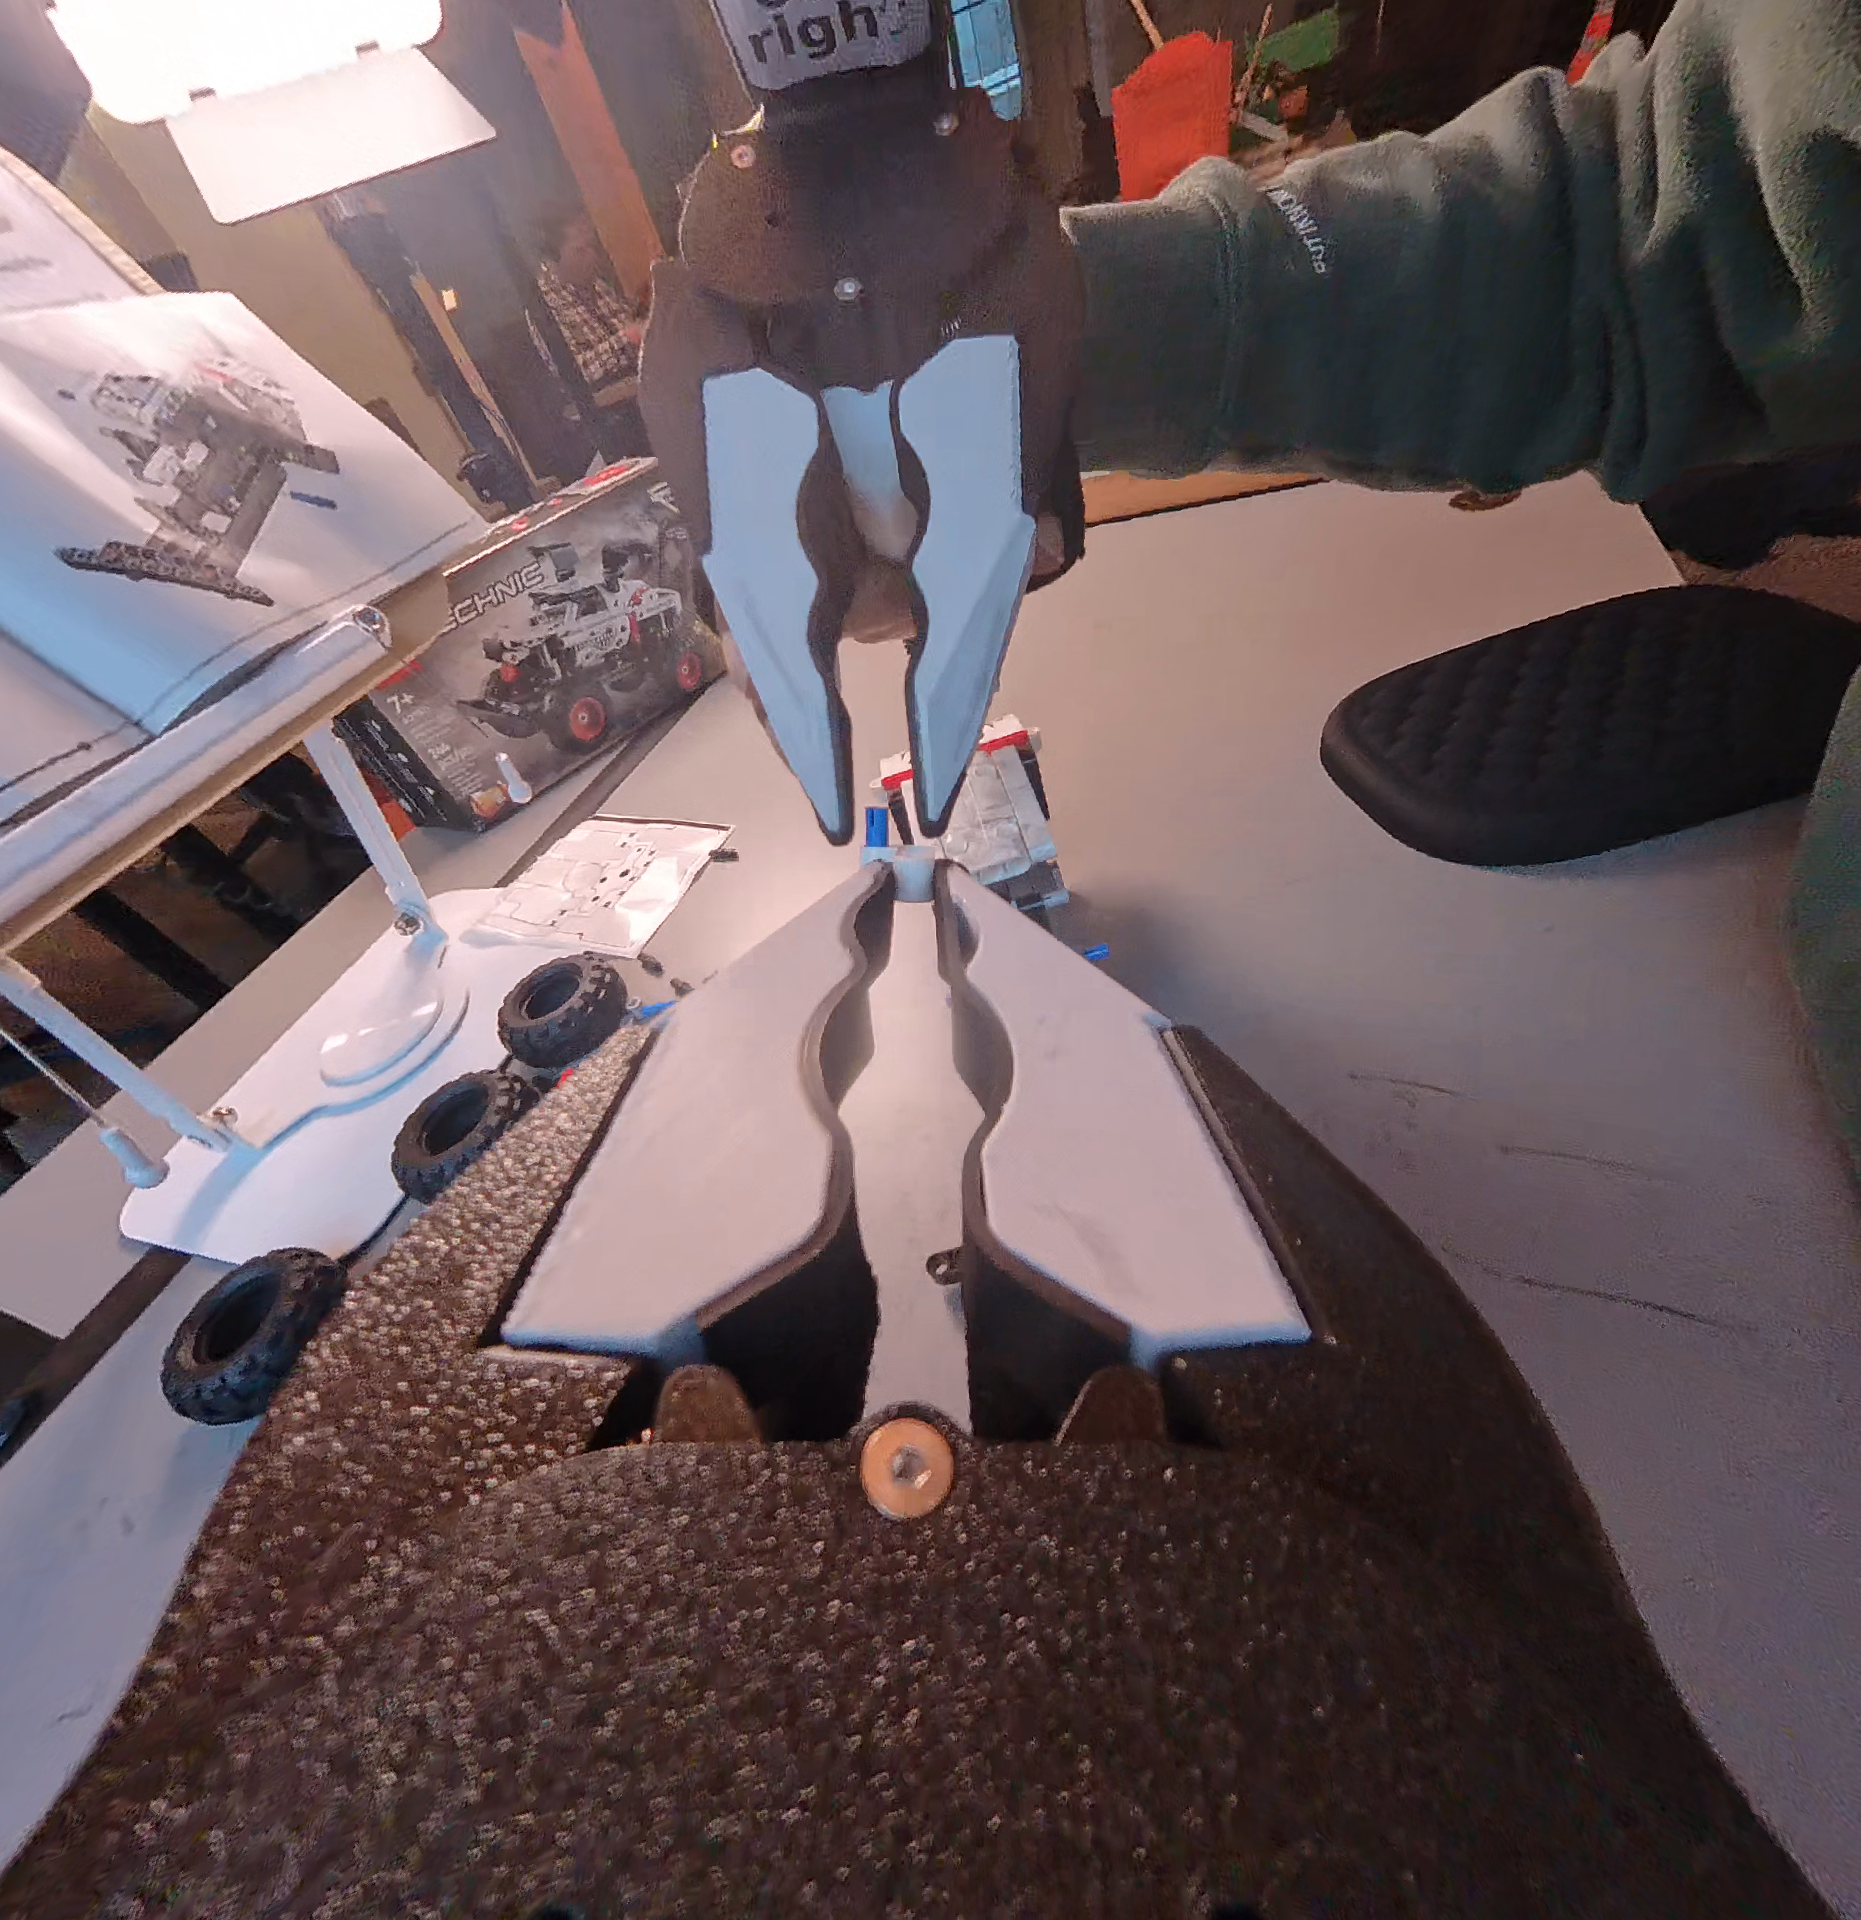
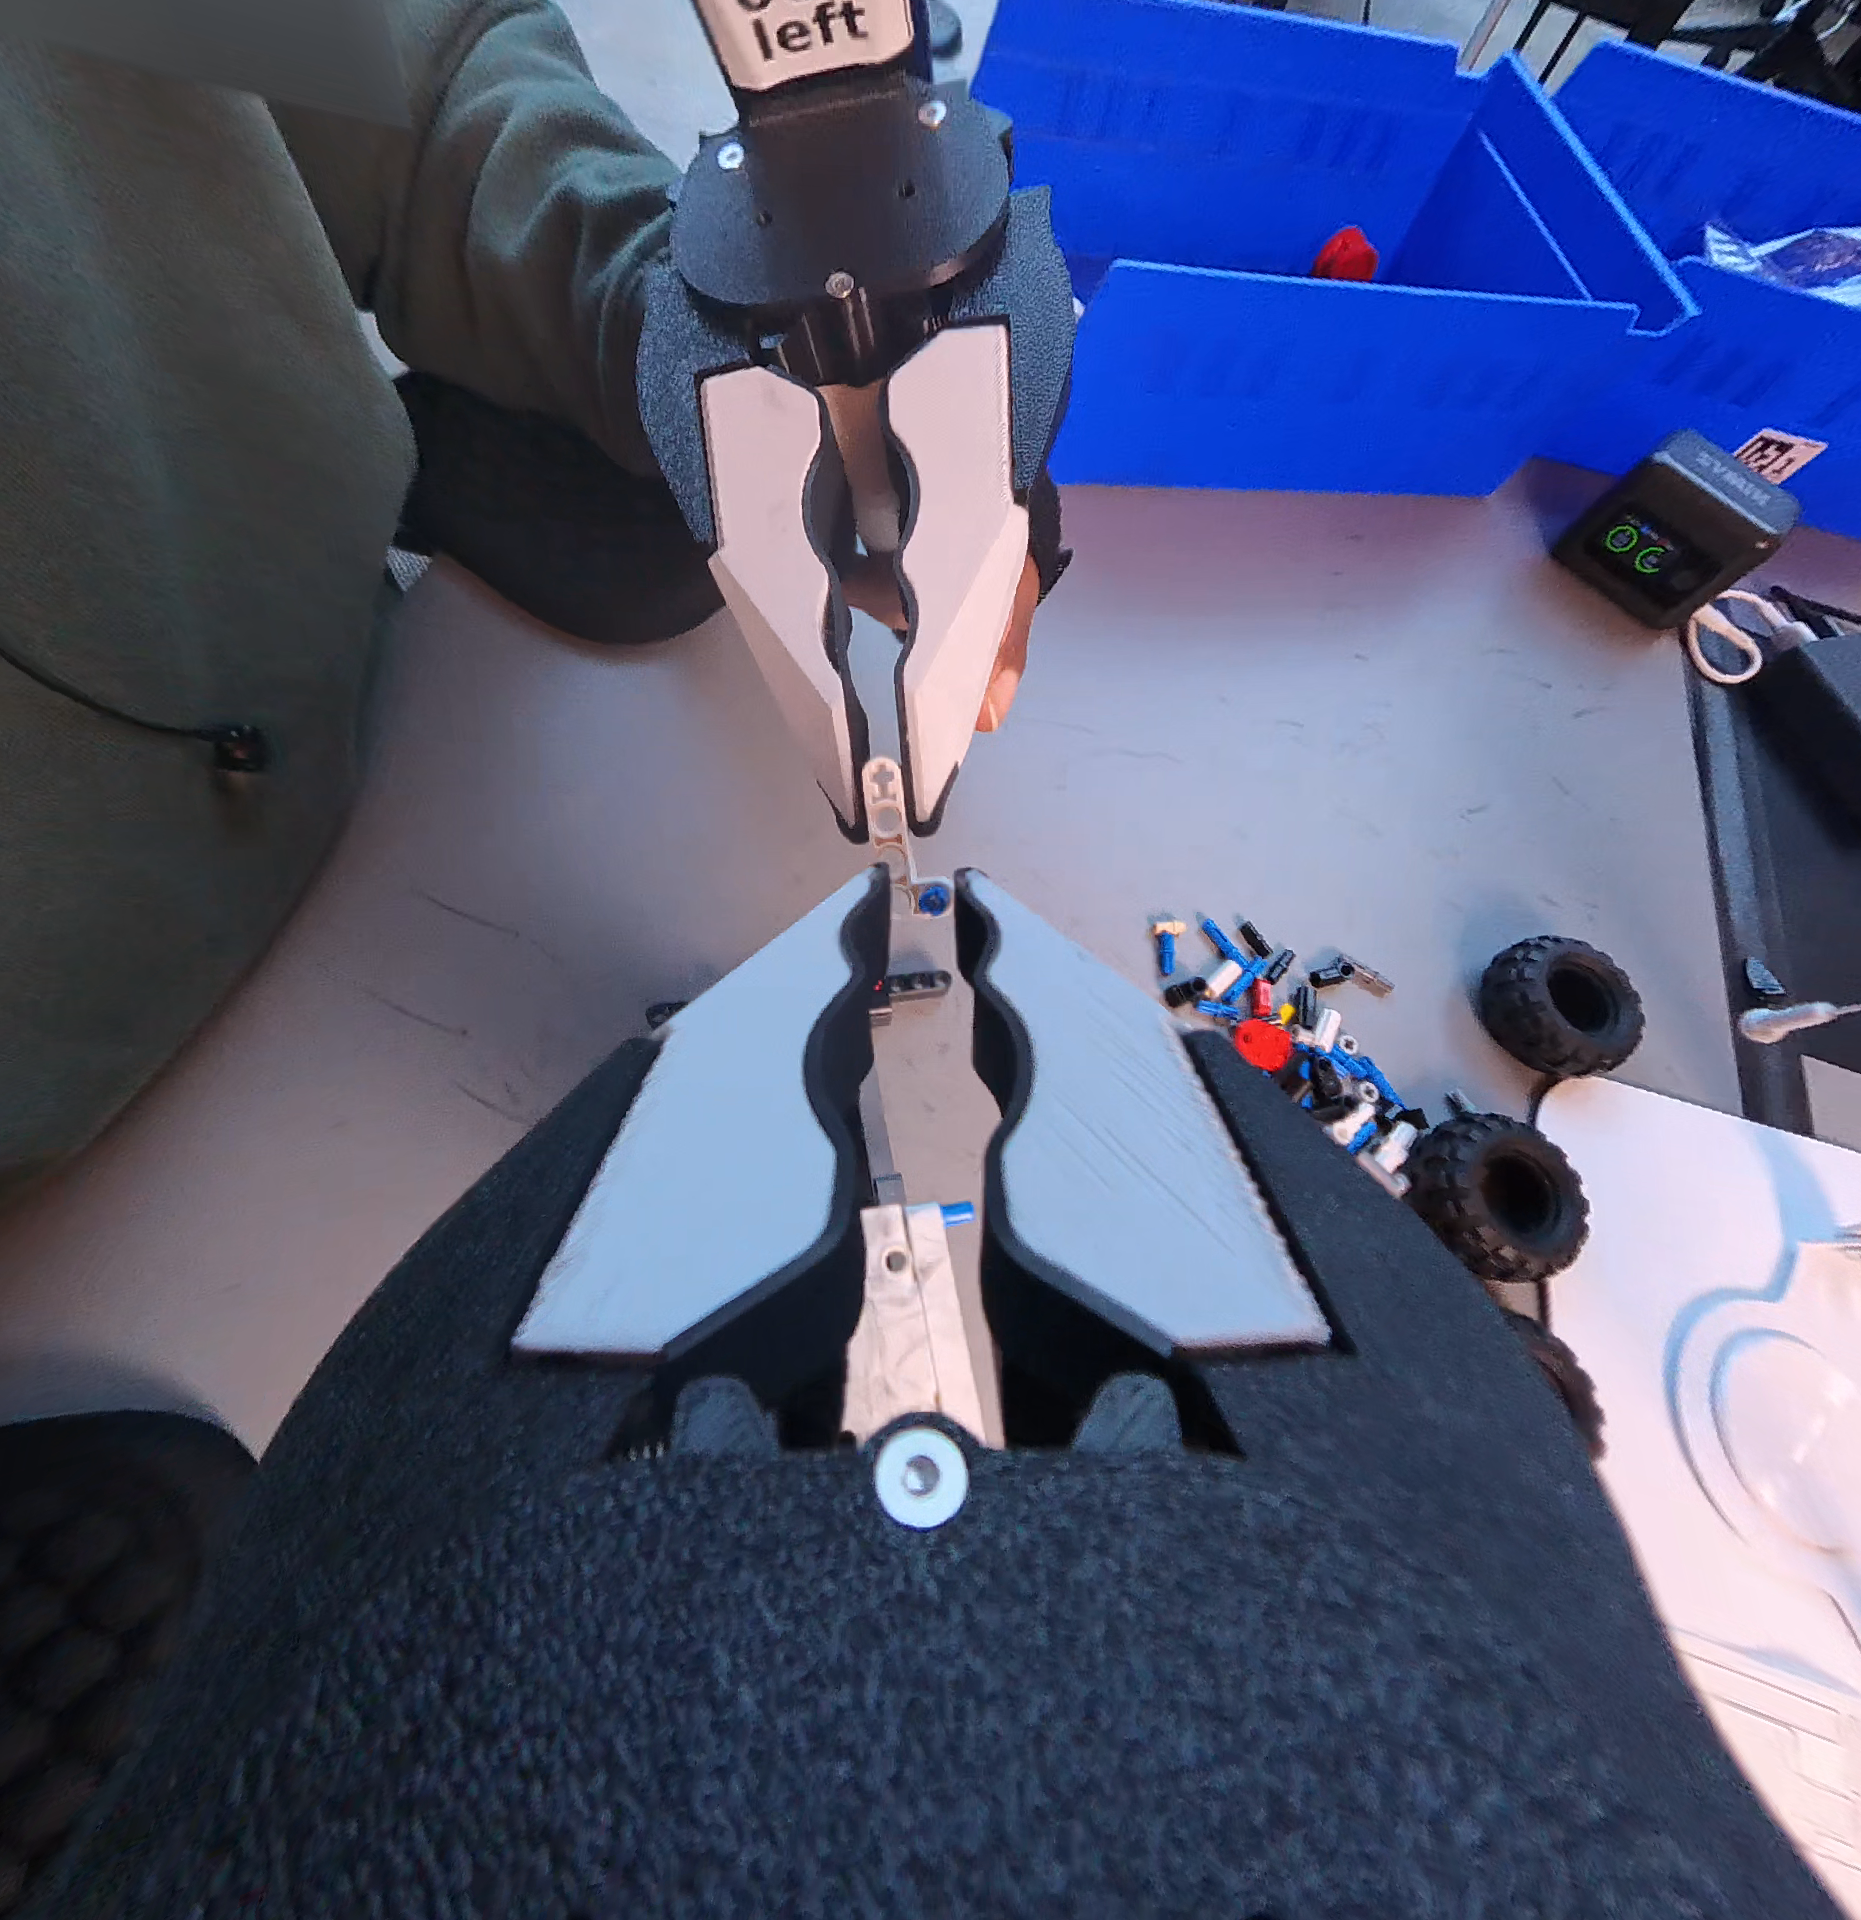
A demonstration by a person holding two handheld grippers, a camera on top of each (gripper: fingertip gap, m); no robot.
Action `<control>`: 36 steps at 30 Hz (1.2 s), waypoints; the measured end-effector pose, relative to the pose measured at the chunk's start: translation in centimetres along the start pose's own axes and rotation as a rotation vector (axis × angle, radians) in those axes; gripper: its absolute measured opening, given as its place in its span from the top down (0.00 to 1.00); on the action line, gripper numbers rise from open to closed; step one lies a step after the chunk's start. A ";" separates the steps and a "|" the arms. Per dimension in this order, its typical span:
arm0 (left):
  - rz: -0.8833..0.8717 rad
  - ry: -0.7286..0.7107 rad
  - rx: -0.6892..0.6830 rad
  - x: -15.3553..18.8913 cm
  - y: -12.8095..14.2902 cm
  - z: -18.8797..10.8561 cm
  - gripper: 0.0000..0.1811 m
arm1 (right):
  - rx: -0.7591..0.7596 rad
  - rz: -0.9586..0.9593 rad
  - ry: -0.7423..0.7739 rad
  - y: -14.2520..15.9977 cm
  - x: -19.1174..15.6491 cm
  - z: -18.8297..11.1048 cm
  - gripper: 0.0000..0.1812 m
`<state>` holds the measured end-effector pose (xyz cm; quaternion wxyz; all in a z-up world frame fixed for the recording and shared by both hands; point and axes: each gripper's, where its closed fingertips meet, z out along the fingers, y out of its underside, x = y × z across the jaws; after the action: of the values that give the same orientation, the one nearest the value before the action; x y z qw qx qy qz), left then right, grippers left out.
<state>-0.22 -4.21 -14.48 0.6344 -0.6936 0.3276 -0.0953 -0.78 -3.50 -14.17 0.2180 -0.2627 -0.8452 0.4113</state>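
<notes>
Listing from my own tools outward. Left tongs (image 1: 913, 871): nearly closed, tips pinching a small pale-grey beam (image 2: 888, 821), which sticks out past the tips toward the other tool. Right tongs (image 2: 922, 891): narrowly parted, pinching a blue pin (image 1: 876, 828) seated at the beam's free end; the two tools meet tip to tip above the grey worktop (image 1: 1425, 1091).

Beneath the meeting point: a part-built grey, white and red toy vehicle body (image 1: 993, 821) on the worktop.

At 9 o'clock in the left wrist view: three black knobbly tyres (image 1: 560, 1006), a white stand (image 1: 313, 1101) carrying an open instruction booklet (image 1: 178, 488), and a flat sheet (image 1: 604, 883).

At 3 o'clock in the right wrist view: a heap of small blue, black, white and red pieces (image 2: 1290, 1029).

Farther, at 10 o'clock in the left view: the toy's box (image 1: 552, 655). At 2 o'clock: a black padded rest (image 1: 1591, 727).

Farthest, at 1 o'clock in the right view: blue bins (image 2: 1321, 374) and a small dark device (image 2: 1674, 530) with a lit screen.
</notes>
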 end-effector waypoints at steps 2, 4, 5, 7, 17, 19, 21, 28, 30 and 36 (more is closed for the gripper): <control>0.046 -0.014 -0.009 0.3 -0.3 0.1 0.96 | 0.018 0.002 0.016 -0.1 -0.1 -0.1 0.98; 0.085 -0.031 -0.019 0.5 -0.4 0.2 0.96 | 0.024 -0.007 0.025 -0.1 -0.3 -0.3 0.98; 0.106 -0.039 -0.022 0.6 -0.5 0.2 0.96 | 0.020 -0.013 0.032 -0.1 -0.4 -0.3 0.98; 0.150 -0.058 -0.032 0.7 -0.5 0.3 0.96 | 0.008 -0.034 0.060 0.1 -0.4 -0.4 0.97; 0.163 -0.114 0.091 0.3 -2.5 -0.5 0.82 | 0.146 -0.143 0.249 -1.4 -0.3 -1.5 0.98; -0.089 -0.003 0.208 -0.1 -3.6 -1.4 0.68 | 0.234 -0.176 0.283 -2.3 -0.7 -2.1 0.98; -0.320 0.144 0.331 -0.4 -4.8 -2.5 0.71 | 0.320 -0.205 0.287 -3.3 -1.5 -2.6 0.98; -0.586 0.401 0.406 0.9 -5.1 -2.8 0.91 | 0.468 -0.231 0.257 -5.0 -3.5 -2.9 0.98; -0.581 0.427 0.388 1.6 -5.1 -2.5 0.92 | 0.474 -0.234 0.252 -5.1 -3.7 -2.7 0.98; -0.595 0.449 0.365 2.3 -5.1 -2.1 0.98 | 0.471 -0.233 0.240 -4.8 -3.8 -2.3 0.98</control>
<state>2.14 -7.34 -9.97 0.6046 -0.5961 0.2207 -0.4801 2.18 -7.07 -9.56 0.4172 -0.1526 -0.7192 0.5343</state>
